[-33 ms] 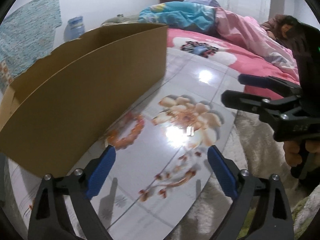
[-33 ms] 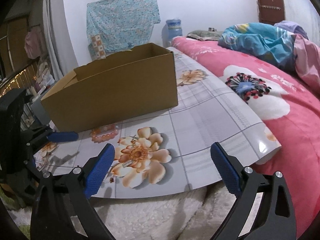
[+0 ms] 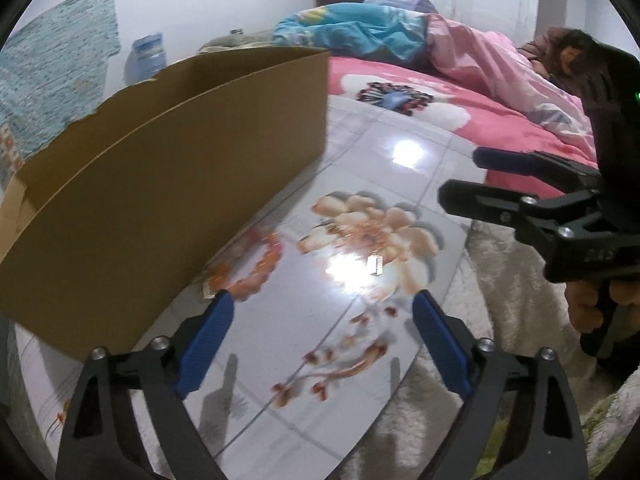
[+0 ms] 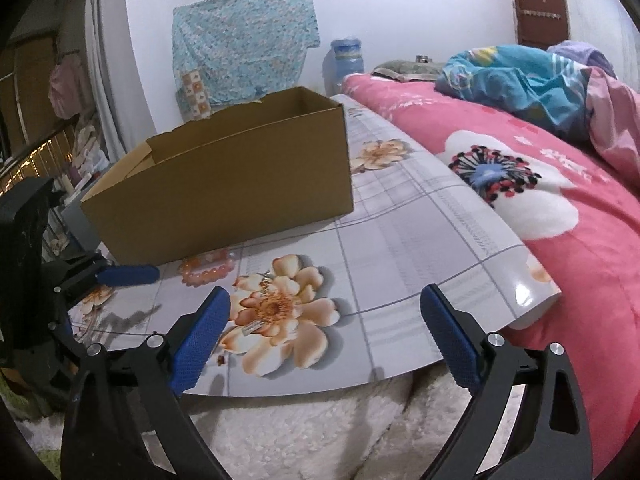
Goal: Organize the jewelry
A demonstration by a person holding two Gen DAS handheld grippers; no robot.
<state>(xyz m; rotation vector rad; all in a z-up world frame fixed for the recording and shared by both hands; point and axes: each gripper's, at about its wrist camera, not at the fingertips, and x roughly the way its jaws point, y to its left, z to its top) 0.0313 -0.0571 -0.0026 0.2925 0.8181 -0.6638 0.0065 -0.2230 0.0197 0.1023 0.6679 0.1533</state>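
Item: orange bead bracelet (image 4: 207,267) beside cardboard box (image 4: 224,188); left gripper (image 3: 320,344) and right gripper (image 4: 326,334) both wide, empty; advisable approach straddles beads squarely before closing.

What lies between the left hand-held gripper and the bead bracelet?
Nothing but bare floral mat: in the right wrist view, the left hand-held gripper points at the bead bracelet by the cardboard box.
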